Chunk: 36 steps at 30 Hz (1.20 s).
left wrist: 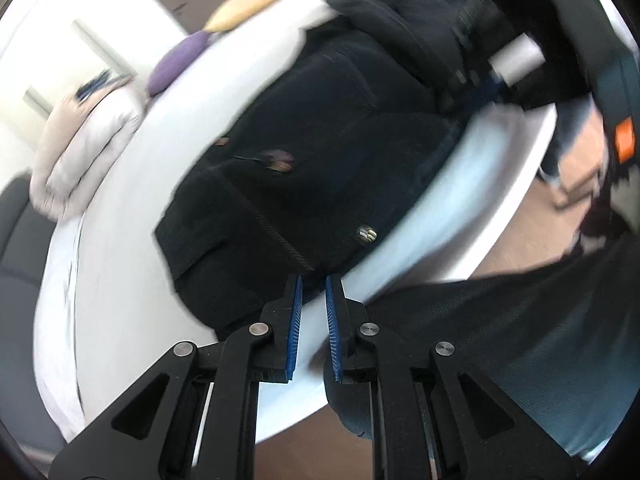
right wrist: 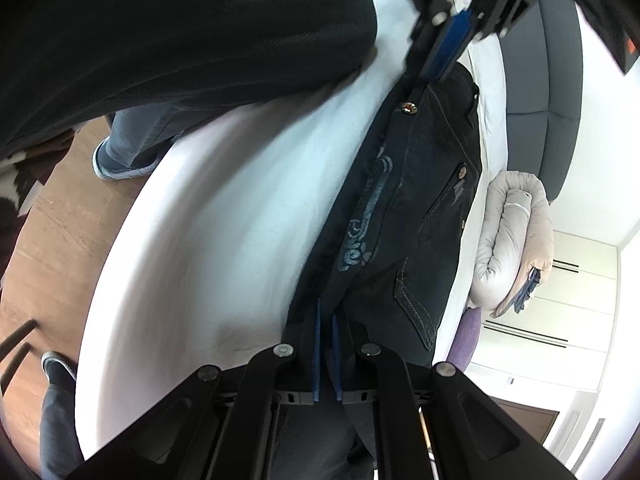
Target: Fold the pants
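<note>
Dark denim pants [left wrist: 304,152] with a metal button [left wrist: 366,234] lie stretched out on a white bed [left wrist: 120,280]. My left gripper [left wrist: 314,278] hovers at the waistband edge near the button. Its blue pads stand slightly apart, bed sheet shows between them, and no cloth is pinched. In the right wrist view the pants [right wrist: 420,208] show pale embroidery and pockets. My right gripper [right wrist: 326,308] is shut on a fold of the dark cloth at the near end. The left gripper [right wrist: 434,68] appears at the pants' far end, by the button [right wrist: 408,108].
A folded beige duvet [right wrist: 516,240] lies on the bed past the pants, with a purple cushion [left wrist: 176,60] and a yellow one [left wrist: 248,4]. A grey headboard [right wrist: 540,80] stands behind. The person's dark sleeve [right wrist: 180,40] and legs [right wrist: 132,132] stand over a wooden floor [right wrist: 48,220].
</note>
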Each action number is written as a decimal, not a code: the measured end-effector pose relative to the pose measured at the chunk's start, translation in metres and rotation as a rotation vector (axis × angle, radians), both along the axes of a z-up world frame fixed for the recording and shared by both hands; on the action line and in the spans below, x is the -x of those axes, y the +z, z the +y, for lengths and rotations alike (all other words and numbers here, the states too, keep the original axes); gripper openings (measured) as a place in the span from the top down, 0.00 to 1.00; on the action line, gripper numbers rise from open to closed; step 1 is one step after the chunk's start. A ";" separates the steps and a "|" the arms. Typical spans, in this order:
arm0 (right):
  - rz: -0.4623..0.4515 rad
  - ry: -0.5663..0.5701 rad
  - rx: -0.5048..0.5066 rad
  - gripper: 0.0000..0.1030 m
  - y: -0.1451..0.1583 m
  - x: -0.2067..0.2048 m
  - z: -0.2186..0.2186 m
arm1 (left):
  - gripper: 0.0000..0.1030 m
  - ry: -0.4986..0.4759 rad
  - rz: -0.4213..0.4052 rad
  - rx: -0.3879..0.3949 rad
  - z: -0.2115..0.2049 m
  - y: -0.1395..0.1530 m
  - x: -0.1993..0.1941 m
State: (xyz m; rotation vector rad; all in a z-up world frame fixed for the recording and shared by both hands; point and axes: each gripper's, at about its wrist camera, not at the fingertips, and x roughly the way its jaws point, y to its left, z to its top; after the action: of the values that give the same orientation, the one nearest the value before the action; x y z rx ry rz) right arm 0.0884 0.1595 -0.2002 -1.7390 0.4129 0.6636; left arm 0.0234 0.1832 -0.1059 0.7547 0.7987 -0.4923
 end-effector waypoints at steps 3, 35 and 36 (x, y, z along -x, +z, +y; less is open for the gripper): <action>0.006 -0.036 -0.022 0.91 0.001 -0.003 0.004 | 0.89 0.065 -0.020 0.145 -0.009 0.026 -0.013; 0.678 -1.266 -2.070 0.33 0.140 -0.192 -0.381 | 0.89 0.449 0.226 0.612 -0.072 -0.039 -0.127; 0.691 -1.295 -2.100 0.33 0.135 -0.205 -0.392 | 0.89 0.451 0.232 0.624 -0.069 -0.039 -0.128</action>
State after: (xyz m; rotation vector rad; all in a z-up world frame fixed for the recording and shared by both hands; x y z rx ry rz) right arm 0.2934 -0.2325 -0.0647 0.8478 0.7134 0.2780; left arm 0.1515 0.1140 -0.1453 -0.0666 0.9323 -0.3895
